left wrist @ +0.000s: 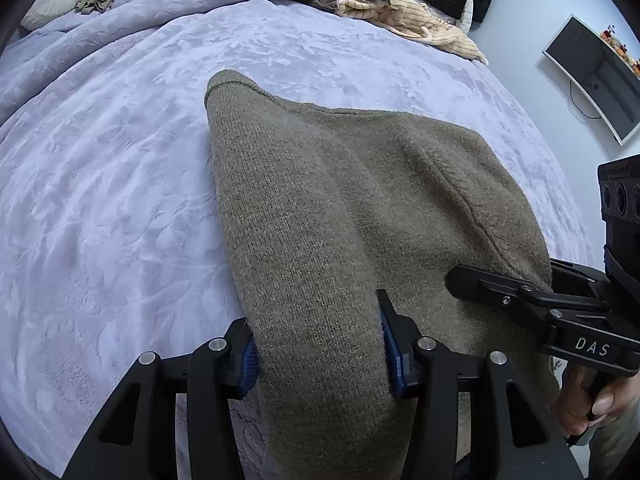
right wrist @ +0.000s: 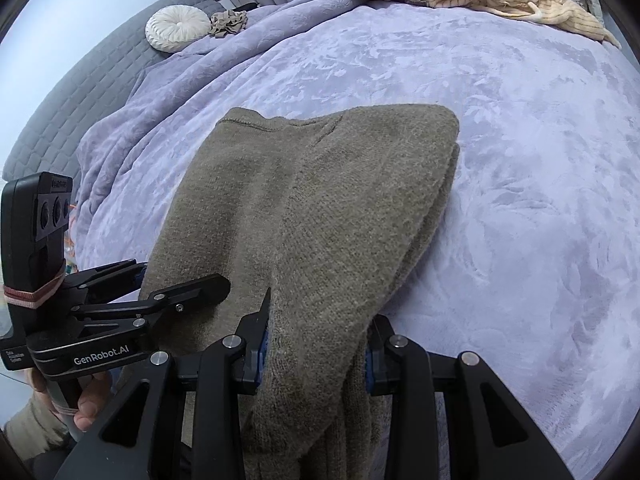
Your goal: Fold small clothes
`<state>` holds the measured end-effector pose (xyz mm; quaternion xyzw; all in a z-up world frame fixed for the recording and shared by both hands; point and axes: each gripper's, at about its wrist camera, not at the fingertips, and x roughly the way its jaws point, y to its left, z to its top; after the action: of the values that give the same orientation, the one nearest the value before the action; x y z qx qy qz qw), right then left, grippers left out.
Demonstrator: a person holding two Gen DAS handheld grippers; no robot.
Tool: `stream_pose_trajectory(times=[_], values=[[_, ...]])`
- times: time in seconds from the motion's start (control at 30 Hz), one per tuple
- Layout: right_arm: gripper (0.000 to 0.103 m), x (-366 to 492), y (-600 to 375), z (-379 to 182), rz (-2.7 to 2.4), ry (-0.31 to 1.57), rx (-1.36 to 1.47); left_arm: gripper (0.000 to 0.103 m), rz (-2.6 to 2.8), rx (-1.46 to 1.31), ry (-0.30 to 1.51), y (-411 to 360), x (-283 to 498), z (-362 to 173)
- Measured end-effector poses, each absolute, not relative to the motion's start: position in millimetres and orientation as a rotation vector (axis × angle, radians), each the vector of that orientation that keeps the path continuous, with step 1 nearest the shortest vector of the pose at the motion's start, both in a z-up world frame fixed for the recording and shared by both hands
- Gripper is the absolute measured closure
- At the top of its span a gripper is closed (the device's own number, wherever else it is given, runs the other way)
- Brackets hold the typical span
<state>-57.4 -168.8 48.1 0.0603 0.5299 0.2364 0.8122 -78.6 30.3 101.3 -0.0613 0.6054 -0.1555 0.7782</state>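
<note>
Olive knit sweater (left wrist: pixel 360 208) lies partly folded mid-bedspread (left wrist: pixel 120 200), near edge pinched by left gripper (left wrist: pixel 320 354) and right gripper (right wrist: pixel 316 354), each clamped on fabric, probably to carry that edge over evenly.

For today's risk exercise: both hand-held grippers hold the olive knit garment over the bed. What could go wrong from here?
1. The left hand-held gripper and right hand-held gripper pinch thick bunched fabric of the olive knit garment; it might slip out.
2. The far end sags onto the lilac blanket, so layers may shift and the fold go crooked.
</note>
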Motion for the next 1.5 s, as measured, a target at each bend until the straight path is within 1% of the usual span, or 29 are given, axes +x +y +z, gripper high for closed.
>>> stream_pose_trajectory(times=[0.27, 0.33, 0.37, 0.4, 0.43, 0.5, 0.57, 0.63, 0.73, 0.83, 0.9, 0.93, 0.97, 1.1, 1.17, 1.5], values=[[0.063, -52, -183, 31, 0.564, 1.132, 0.206, 0.045, -0.371, -0.176, 1.271, 38, -83, 94], [0.059, -51, -188, 26, 0.581, 1.134, 0.237, 0.044, -0.372, -0.178, 1.268, 38, -83, 93], [0.058, -49, -190, 23, 0.587, 1.139, 0.253, 0.036, -0.366, -0.179, 1.273, 39, -82, 93], [0.053, -48, -193, 21, 0.589, 1.145, 0.269, 0.03, -0.347, -0.175, 1.28, 39, -81, 93], [0.05, -46, -196, 18, 0.594, 1.158, 0.29, 0.021, -0.318, -0.169, 1.297, 41, -80, 94], [0.047, -44, -201, 19, 0.599, 1.178, 0.327, 0.021, -0.292, -0.195, 1.337, 45, -77, 99], [0.047, -46, -204, 31, 0.574, 1.173, 0.311, 0.021, -0.248, -0.154, 1.336, 45, -76, 110], [0.046, -52, -208, 51, 0.542, 1.129, 0.263, 0.021, -0.196, -0.045, 1.3, 37, -77, 126], [0.046, -66, -206, 89, 0.546, 1.011, 0.163, 0.021, -0.167, 0.105, 1.213, 20, -78, 149], [0.046, -81, -183, 109, 0.65, 0.947, 0.036, 0.021, -0.266, 0.089, 1.174, 7, -77, 163], [0.046, -83, -166, 105, 0.701, 0.947, -0.047, 0.021, -0.317, 0.087, 1.165, -1, -76, 163], [0.046, -81, -159, 98, 0.705, 0.966, -0.086, 0.027, -0.343, 0.089, 1.163, -5, -75, 160], [0.046, -77, -153, 88, 0.701, 0.993, -0.12, 0.028, -0.349, 0.107, 1.166, -7, -73, 154], [0.047, -61, -159, 59, 0.7, 1.054, -0.149, 0.028, -0.355, 0.166, 1.218, -12, -68, 124], [0.047, -58, -167, 54, 0.724, 1.061, -0.124, 0.028, -0.36, 0.198, 1.225, -13, -72, 115], [0.047, -48, -178, 29, 0.772, 1.063, -0.062, 0.027, -0.444, 0.171, 1.198, -2, -74, 98]])
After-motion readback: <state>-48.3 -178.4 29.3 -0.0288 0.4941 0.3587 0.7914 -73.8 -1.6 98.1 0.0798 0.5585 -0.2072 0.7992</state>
